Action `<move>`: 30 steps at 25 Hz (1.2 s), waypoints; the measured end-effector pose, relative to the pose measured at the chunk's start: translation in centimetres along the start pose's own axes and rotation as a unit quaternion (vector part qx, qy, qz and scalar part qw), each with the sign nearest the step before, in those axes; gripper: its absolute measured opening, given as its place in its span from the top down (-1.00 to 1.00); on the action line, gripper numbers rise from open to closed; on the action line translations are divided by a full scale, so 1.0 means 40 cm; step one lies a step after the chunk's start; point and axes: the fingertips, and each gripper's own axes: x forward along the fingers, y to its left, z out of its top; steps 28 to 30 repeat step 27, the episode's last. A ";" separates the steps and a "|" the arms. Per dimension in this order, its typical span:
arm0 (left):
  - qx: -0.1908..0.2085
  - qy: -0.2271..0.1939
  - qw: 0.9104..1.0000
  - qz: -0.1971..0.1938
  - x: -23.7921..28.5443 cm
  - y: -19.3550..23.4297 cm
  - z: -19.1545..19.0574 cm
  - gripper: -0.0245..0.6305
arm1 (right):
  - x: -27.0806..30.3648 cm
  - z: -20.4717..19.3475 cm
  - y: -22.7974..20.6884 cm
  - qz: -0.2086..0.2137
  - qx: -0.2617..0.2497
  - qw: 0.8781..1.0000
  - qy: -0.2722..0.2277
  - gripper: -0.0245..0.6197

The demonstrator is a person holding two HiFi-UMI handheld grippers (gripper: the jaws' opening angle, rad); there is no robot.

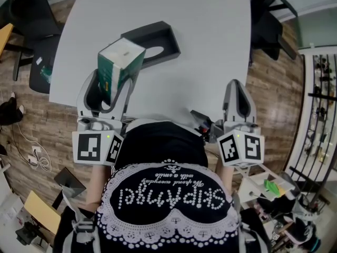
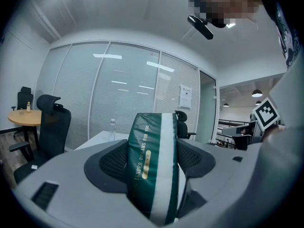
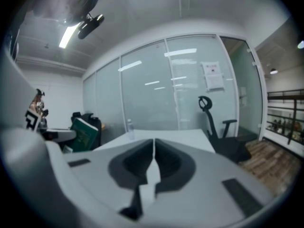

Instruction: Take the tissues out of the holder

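Left tongs (image 1: 113, 82) clamped on the tissue pack (image 1: 120, 62), pack lifted clear of the counter (image 1: 210, 41), long axis tilted, running out along the jaws | holder (image 1: 158, 38) just beyond, to the pack's right, not touching | right tongs (image 1: 238, 91) pressed together on nothing, well apart at right | set-down looks like the left's job.

One green tissue pack (image 1: 120, 62) sits at upper left of centre. One dark holder (image 1: 158, 41) is just behind it. One pale desk (image 1: 210, 46). Two grippers: left gripper (image 1: 113, 80) and right gripper (image 1: 235, 88). Two black office chairs: one chair (image 1: 31, 20) at upper left, one chair (image 1: 268, 20) at upper right. One clear bottle (image 2: 112, 128).
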 end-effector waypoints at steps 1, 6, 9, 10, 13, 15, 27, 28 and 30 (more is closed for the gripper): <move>0.000 -0.001 1.000 0.000 0.000 0.001 0.001 -0.10 | 0.000 0.000 0.001 0.001 -0.001 1.000 0.000 0.82; -0.002 -0.003 1.000 0.003 -0.002 0.003 0.000 -0.10 | 0.000 -0.001 0.008 0.006 -0.004 1.000 0.000 0.82; -0.001 0.000 1.000 0.002 -0.003 0.002 -0.002 -0.10 | 0.000 -0.002 0.007 0.005 -0.004 1.000 0.001 0.82; -0.001 0.000 1.000 0.001 -0.002 0.001 -0.002 -0.10 | -0.001 -0.003 0.006 0.005 -0.004 1.000 0.001 0.82; -0.001 -0.001 1.000 0.000 -0.003 -0.001 -0.001 -0.10 | -0.003 -0.006 0.006 0.004 -0.004 1.000 0.003 0.82; -0.001 0.000 1.000 0.000 -0.003 -0.001 -0.002 -0.10 | -0.004 -0.006 0.004 0.003 -0.004 1.000 0.003 0.82; 0.000 0.000 1.000 0.001 0.000 0.000 0.002 -0.10 | -0.002 -0.002 -0.001 0.001 -0.006 1.000 0.001 0.82; 0.000 0.000 1.000 0.001 0.000 0.000 0.002 -0.10 | -0.002 -0.002 -0.001 0.001 -0.006 1.000 0.001 0.82; 0.000 0.000 1.000 0.001 0.000 0.000 0.002 -0.10 | -0.002 -0.002 -0.001 0.001 -0.006 1.000 0.001 0.82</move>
